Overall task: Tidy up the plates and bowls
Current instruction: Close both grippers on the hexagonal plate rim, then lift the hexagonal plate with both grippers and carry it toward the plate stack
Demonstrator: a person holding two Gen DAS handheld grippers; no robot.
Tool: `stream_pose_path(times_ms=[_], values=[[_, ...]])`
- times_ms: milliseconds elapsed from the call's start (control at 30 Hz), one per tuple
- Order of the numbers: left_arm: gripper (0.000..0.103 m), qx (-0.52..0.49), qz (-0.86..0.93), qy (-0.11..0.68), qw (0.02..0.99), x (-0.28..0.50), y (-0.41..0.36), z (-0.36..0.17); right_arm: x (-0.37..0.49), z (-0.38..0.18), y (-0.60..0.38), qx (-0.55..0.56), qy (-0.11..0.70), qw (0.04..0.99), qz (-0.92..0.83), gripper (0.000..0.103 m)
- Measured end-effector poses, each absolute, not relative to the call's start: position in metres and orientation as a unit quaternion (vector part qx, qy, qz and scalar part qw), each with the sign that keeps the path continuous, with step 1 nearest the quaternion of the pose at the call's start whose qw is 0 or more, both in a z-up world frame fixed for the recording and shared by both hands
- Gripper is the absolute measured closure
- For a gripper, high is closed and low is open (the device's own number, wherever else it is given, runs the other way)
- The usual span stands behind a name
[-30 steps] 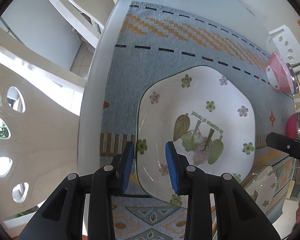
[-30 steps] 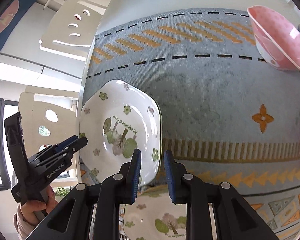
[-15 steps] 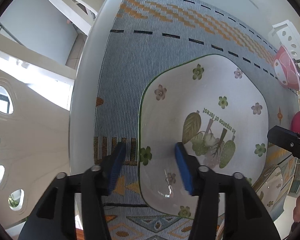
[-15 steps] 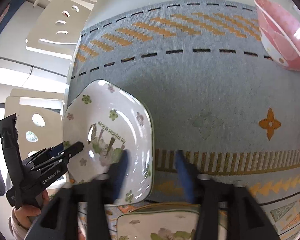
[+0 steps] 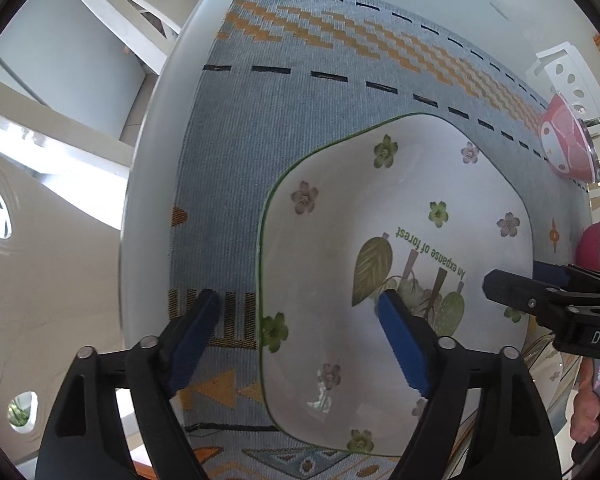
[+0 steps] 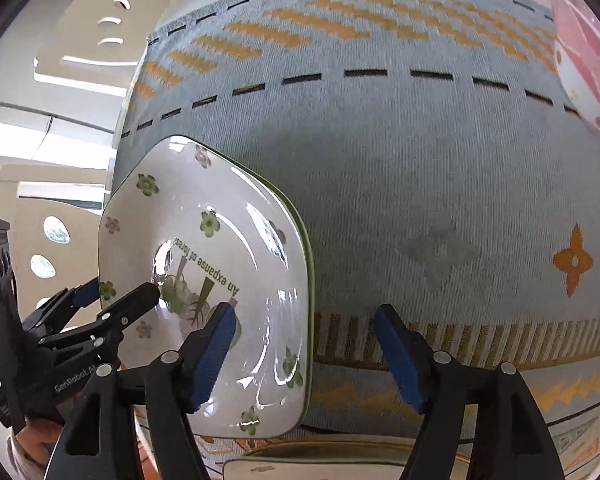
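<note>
A white plate (image 5: 400, 208) with a green rim, small flowers and a leaf print lies on the grey-blue table runner (image 5: 300, 120). My left gripper (image 5: 298, 304) points down over the plate's left rim. Its jaws are opening; the rim lies between the blue pads, and neither pad touches it. In the right wrist view the same plate (image 6: 236, 248) has its right rim between the opening jaws of my right gripper (image 6: 305, 314), also clear of the pads. A second green edge shows just under that rim. Each view shows the other gripper, the right (image 5: 520, 278) and the left (image 6: 120, 292).
A pink bowl (image 6: 584, 72) stands at the far right of the runner (image 6: 420, 160), with a red bowl (image 5: 590, 244) nearer. Another flowered plate (image 6: 320, 464) lies at the near edge. White chairs (image 5: 40, 240) stand beyond the table's left edge (image 5: 152, 200).
Both grippers were shut on opposite rims of the plate. They came down a little, then spread their jaws and let go of it.
</note>
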State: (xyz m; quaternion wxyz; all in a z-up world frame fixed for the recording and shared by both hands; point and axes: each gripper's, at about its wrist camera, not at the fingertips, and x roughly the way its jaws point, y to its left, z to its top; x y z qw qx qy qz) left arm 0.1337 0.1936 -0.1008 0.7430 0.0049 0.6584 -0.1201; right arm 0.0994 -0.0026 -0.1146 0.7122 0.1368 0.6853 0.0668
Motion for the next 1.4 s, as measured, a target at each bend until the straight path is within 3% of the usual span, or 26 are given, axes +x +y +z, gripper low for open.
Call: stream_pose_path(times_ms=[133, 200, 267, 567, 633, 667, 700, 733, 800, 933, 1000, 1400], values=[[0.012, 0.018, -0.119, 0.654, 0.747, 0.128, 0.183, -0.102, 0.103, -0.117, 0.003, 0.137, 0.682, 0.714, 0.074, 0.020], [0.010, 0.030, -0.115, 0.652, 0.749, 0.124, 0.176, -0.103, 0.103, -0.119, 0.008, 0.145, 0.675, 0.719, 0.083, 0.006], [0.010, 0.020, -0.113, 0.648, 0.753, 0.123, 0.177, -0.102, 0.103, -0.120, 0.019, 0.129, 0.671, 0.726, 0.084, 0.000], [0.010, 0.024, -0.110, 0.647, 0.754, 0.118, 0.175, -0.103, 0.103, -0.119, 0.020, 0.123, 0.666, 0.731, 0.078, 0.001], [0.011, 0.026, -0.109, 0.647, 0.754, 0.117, 0.175, -0.103, 0.101, -0.116, 0.018, 0.120, 0.667, 0.732, 0.068, 0.006], [0.013, 0.024, -0.108, 0.647, 0.754, 0.118, 0.176, -0.102, 0.099, -0.115, 0.017, 0.112, 0.668, 0.733, 0.058, 0.015], [0.030, 0.021, -0.109, 0.643, 0.758, 0.118, 0.175, -0.099, 0.098, -0.113, 0.017, 0.092, 0.669, 0.737, 0.035, 0.030], [0.056, 0.006, -0.121, 0.632, 0.765, 0.118, 0.176, -0.093, 0.098, -0.111, 0.018, 0.075, 0.668, 0.740, 0.019, 0.040], [0.064, 0.002, -0.111, 0.630, 0.769, 0.117, 0.182, -0.090, 0.096, -0.109, 0.016, 0.119, 0.658, 0.742, 0.052, 0.077], [0.078, -0.023, -0.112, 0.627, 0.771, 0.118, 0.193, -0.089, 0.095, -0.108, 0.012, 0.130, 0.655, 0.743, 0.041, 0.078], [0.080, -0.007, -0.111, 0.624, 0.773, 0.117, 0.192, -0.086, 0.093, -0.108, 0.008, 0.136, 0.653, 0.744, 0.043, 0.081], [0.081, -0.008, -0.134, 0.611, 0.780, 0.112, 0.186, -0.072, 0.071, -0.102, -0.013, 0.169, 0.647, 0.742, 0.058, 0.085]])
